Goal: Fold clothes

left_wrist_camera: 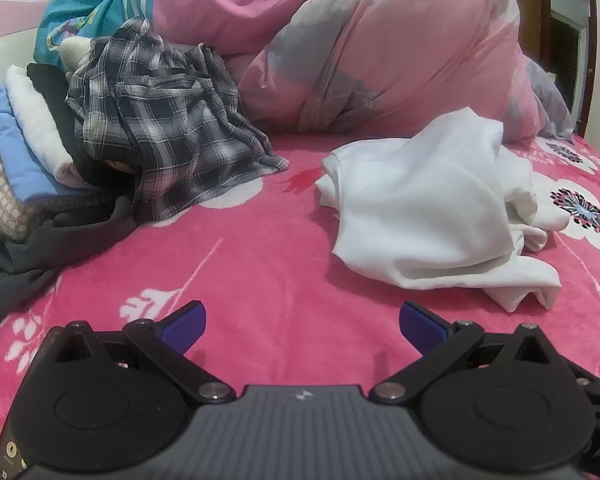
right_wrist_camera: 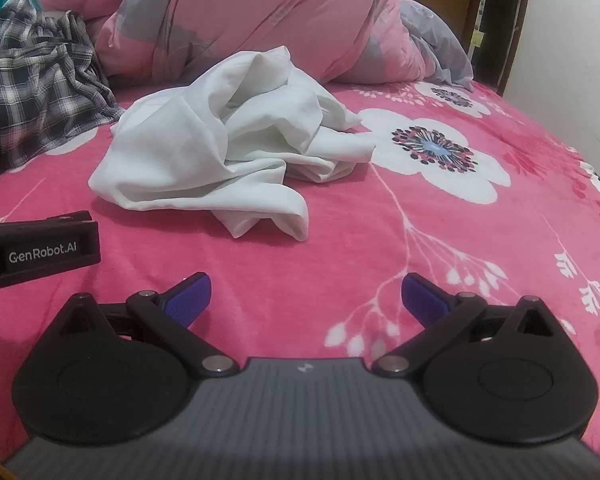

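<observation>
Both your left gripper (left_wrist_camera: pixel 302 326) and right gripper (right_wrist_camera: pixel 306 298) gape wide, empty; crumpled white garment (right_wrist_camera: pixel 220 148) lies ahead on the pink blanket (right_wrist_camera: pixel 380 248): pinch separate edges, spread flat first.

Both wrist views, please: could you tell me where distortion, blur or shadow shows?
Left wrist view: fisheye bends the pink floral blanket into a dome, corners vignette dark, and the gripper body at the bottom blurs. Right wrist view: same curvature, soft shadow under the crumpled white garment, no glare.
</observation>
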`<act>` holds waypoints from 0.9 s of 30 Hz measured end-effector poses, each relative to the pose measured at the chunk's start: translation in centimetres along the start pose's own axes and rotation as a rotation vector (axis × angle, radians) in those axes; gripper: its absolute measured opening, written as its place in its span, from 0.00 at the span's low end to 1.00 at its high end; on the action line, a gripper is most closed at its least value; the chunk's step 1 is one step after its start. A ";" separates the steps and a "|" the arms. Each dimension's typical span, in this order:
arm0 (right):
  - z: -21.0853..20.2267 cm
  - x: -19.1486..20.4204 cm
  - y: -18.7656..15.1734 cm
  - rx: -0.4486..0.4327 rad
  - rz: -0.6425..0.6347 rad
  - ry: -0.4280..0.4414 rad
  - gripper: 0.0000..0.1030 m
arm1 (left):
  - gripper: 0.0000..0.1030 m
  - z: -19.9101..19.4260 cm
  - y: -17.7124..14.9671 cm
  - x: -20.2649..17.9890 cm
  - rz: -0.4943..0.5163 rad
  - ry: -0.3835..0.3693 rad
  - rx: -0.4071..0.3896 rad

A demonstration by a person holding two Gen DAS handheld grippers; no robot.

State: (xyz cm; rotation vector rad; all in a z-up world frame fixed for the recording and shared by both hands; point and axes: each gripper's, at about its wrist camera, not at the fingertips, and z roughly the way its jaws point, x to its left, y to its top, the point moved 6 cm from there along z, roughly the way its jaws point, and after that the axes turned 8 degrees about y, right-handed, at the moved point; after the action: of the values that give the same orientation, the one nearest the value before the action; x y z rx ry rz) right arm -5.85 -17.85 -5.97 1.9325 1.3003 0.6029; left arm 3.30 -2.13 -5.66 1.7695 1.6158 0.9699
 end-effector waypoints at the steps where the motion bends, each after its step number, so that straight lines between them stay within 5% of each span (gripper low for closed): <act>1: 0.0 0.0 0.0 0.000 0.000 0.000 0.99 | 1.00 0.0 0.0 0.0 0.000 0.001 0.001; 27: 1.2 -0.8 0.9 -0.055 -0.048 0.023 0.99 | 1.00 1.4 -0.3 -0.4 0.010 0.016 -0.007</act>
State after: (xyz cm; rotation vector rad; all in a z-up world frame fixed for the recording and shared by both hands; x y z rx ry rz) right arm -4.75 -19.15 -6.01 1.8492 1.3270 0.6318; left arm 4.18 -2.40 -6.79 1.7718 1.6128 0.9951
